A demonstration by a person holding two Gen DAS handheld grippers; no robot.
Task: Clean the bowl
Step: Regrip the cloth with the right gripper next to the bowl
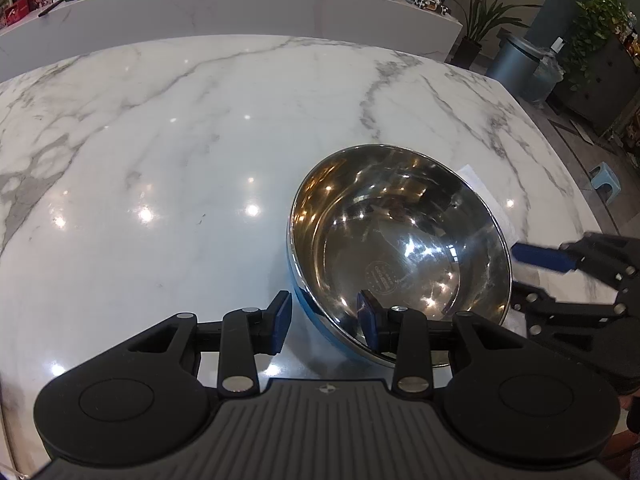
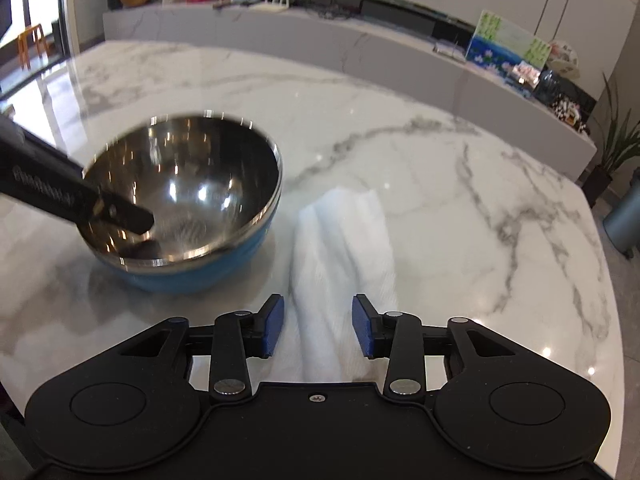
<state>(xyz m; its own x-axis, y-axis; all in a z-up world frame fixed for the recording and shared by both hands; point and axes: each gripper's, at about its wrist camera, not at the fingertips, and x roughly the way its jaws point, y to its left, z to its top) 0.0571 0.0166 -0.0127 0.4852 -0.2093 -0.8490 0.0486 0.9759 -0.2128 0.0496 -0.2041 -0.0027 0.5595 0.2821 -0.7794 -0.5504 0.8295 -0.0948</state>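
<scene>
A steel bowl (image 1: 400, 248) with a blue outside sits on the marble table; it also shows in the right wrist view (image 2: 188, 200). My left gripper (image 1: 324, 320) is open and straddles the bowl's near rim, one finger inside, one outside. A white paper towel (image 2: 344, 248) lies flat on the table right of the bowl; a strip of it shows behind the bowl in the left wrist view (image 1: 492, 200). My right gripper (image 2: 318, 326) is open just above the towel's near end, and it shows at the right in the left wrist view (image 1: 540, 276).
The white marble table (image 1: 180, 160) stretches wide to the left and far side. Its right edge (image 2: 608, 280) drops to the floor, where a grey bin (image 1: 516, 64) and potted plants stand. A long counter with clutter runs behind.
</scene>
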